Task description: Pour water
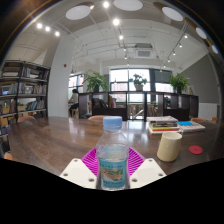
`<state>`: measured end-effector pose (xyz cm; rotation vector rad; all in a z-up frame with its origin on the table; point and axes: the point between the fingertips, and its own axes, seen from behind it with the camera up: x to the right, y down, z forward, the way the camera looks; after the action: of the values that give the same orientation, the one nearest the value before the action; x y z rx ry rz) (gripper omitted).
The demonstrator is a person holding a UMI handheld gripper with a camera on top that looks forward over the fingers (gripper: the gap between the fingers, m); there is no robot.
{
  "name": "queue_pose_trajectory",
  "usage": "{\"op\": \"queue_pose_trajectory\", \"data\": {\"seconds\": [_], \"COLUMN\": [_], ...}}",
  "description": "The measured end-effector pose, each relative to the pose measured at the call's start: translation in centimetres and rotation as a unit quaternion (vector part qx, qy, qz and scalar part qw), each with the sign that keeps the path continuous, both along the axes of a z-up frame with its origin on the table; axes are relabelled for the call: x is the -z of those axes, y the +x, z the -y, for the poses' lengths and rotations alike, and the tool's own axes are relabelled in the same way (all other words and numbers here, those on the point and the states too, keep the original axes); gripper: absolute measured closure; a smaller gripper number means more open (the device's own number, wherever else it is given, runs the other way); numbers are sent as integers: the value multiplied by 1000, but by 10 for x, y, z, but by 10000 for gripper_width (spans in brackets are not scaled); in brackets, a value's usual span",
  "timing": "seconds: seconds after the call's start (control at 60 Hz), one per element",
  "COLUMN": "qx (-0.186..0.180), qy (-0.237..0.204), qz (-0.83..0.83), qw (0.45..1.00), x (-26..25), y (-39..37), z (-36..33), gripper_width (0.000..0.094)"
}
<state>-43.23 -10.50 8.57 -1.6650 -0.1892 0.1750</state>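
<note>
Bottle (113, 158) is sitting right between the gripper (113, 166) fingers — clear plastic, white cap on top, blue-and-white label wrapping its lower half. It is standing upright and filling the gap between the two magenta pads (91, 160), one pad peeking out at each side of it. Pads are looking pressed against the bottle's sides with no gap showing, so the gripper is clamping it, closed about as far as the bottle's width is allowing. White finger bodies are flaring out below the pads at both sides. Whether the bottle's base is resting on the table cannot be told — the bottom is hidden behind the fingers.

Wooden table (60, 140) is stretching away beyond the fingers. A pale cup (169, 147) is standing on it just off to the right of the bottle, apart from it, open top up. A small red round thing (195, 150) is lying on the table further right of the cup. A stack of books (172, 125) is lying farther back, behind the cup. Bookshelves (22, 92) are lining the left wall, potted plants (97, 80) are standing by the far windows, and round ceiling lights (79, 12) are glowing overhead.
</note>
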Motion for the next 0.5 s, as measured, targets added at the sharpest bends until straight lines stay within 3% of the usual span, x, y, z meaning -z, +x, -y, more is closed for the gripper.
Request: {"op": "queue_pose_trajectory", "data": {"seconds": [0.233,0.367,0.5], "qx": [21,17,7], "qy": [-20,-27,-29], "qz": [-54,-199,-390], "qw": [998,979,920], "x": [-6,-46,-87], "y": [9,8,16], "z": [-22,-47,-73], "gripper_width": [615,614,615]}}
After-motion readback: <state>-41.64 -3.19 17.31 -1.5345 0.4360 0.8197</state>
